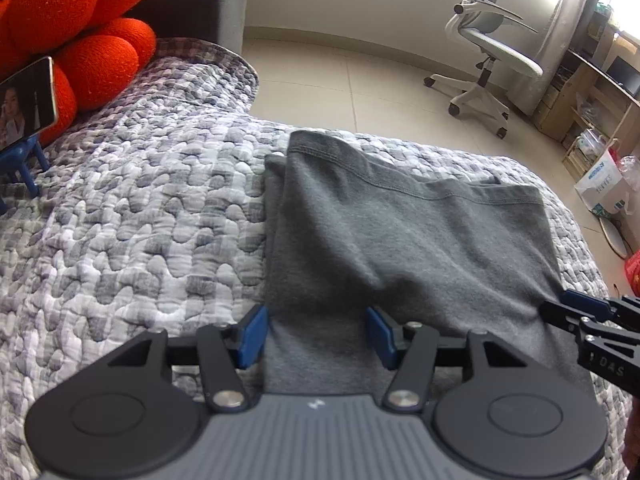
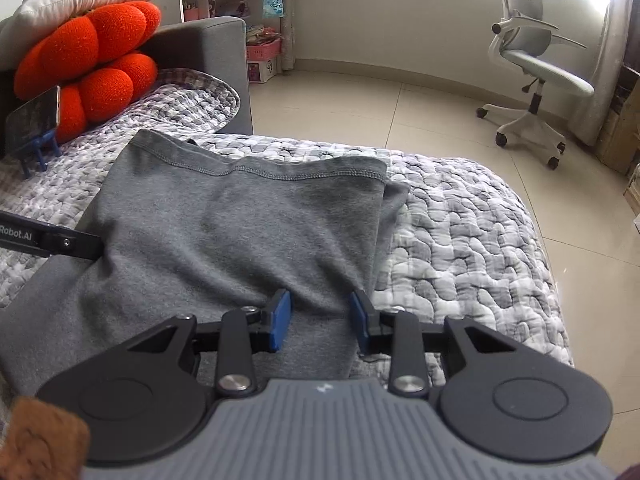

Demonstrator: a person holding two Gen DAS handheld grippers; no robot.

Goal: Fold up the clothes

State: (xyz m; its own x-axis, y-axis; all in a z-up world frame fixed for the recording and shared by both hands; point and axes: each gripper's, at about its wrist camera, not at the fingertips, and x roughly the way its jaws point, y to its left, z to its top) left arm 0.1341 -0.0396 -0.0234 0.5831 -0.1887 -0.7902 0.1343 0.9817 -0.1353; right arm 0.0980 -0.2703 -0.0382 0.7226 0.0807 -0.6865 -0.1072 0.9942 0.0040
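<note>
The grey knit garment (image 1: pixel 400 232), already doubled over with its stitched hem toward the top of each frame, is laid on the grey-and-white quilted bedspread (image 1: pixel 140 220). Its long axis is run from the near edge, at the bottom of the frames, up toward the hem.

In the left wrist view, the left gripper (image 1: pixel 316 332) is held over the near left edge of the cloth. Its blue-padded jaws are spread, with fabric between them but not visibly pinched.

In the right wrist view, the right gripper (image 2: pixel 320 320) is set at the near right edge. Its jaws are parted less widely, astride a ridge of cloth; whether that ridge is pinched cannot be told.

Both grippers are pitched downward, side by side and about equally near.
</note>
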